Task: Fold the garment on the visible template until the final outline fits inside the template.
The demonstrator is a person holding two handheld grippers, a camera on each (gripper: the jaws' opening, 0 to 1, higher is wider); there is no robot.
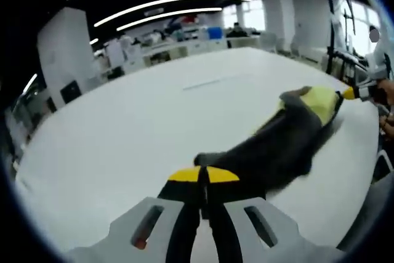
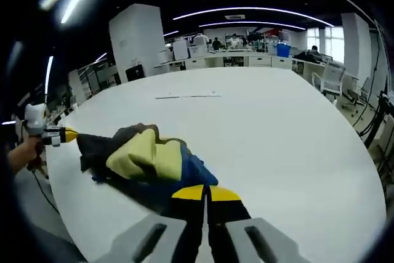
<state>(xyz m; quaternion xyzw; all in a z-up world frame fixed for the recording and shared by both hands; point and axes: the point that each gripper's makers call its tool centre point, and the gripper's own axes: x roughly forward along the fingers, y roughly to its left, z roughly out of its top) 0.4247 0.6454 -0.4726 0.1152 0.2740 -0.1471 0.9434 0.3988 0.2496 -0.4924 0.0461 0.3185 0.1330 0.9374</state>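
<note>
Dark fabric of the garment stretches across the white table, my left gripper pinching its near end. Toward two o'clock, my right gripper clamps the yellow-lined far end.

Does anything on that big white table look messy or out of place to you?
Yes: the garment is a bunched, stretched heap rather than flat, pulled between the left claw and the right claw, each shut on an end. No template outline is visible on the table.
</note>
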